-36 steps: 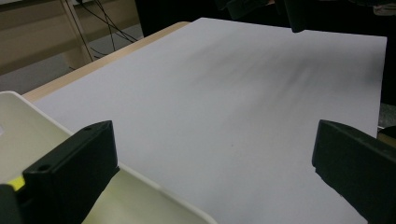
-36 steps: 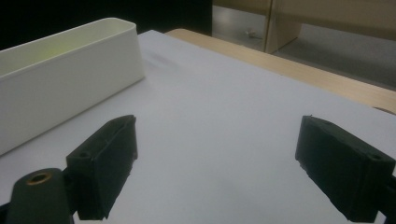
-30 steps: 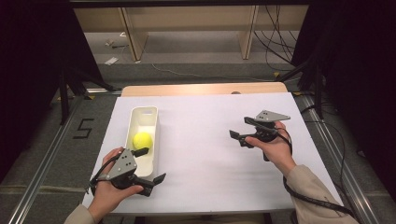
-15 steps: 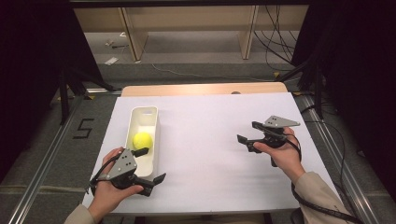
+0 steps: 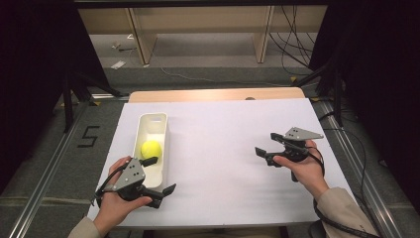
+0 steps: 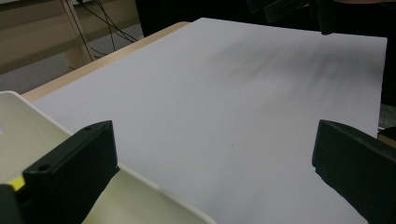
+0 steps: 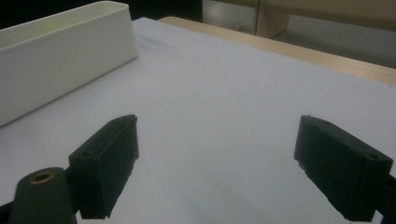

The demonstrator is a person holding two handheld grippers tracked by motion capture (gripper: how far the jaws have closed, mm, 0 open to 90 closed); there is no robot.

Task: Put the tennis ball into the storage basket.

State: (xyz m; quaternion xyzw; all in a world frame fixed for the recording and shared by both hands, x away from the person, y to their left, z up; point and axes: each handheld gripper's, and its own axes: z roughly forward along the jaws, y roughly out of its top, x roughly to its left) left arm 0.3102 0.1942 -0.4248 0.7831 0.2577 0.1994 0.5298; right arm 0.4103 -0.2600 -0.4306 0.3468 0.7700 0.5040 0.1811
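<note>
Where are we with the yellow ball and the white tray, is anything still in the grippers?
Looks done: the yellow ball lies inside the white tray. In hand: nothing; the left gripper stands open beside the tray's near end, and the right gripper is open over bare white table cover. Left: probably nothing, as no other loose item shows on the table.

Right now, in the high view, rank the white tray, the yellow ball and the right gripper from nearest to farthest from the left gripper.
From the left gripper:
1. White tray: its near end lies right at the gripper, on the table's left.
2. Yellow ball: inside the tray, just beyond the gripper.
3. Right gripper: across the white sheet, on the right side.
</note>
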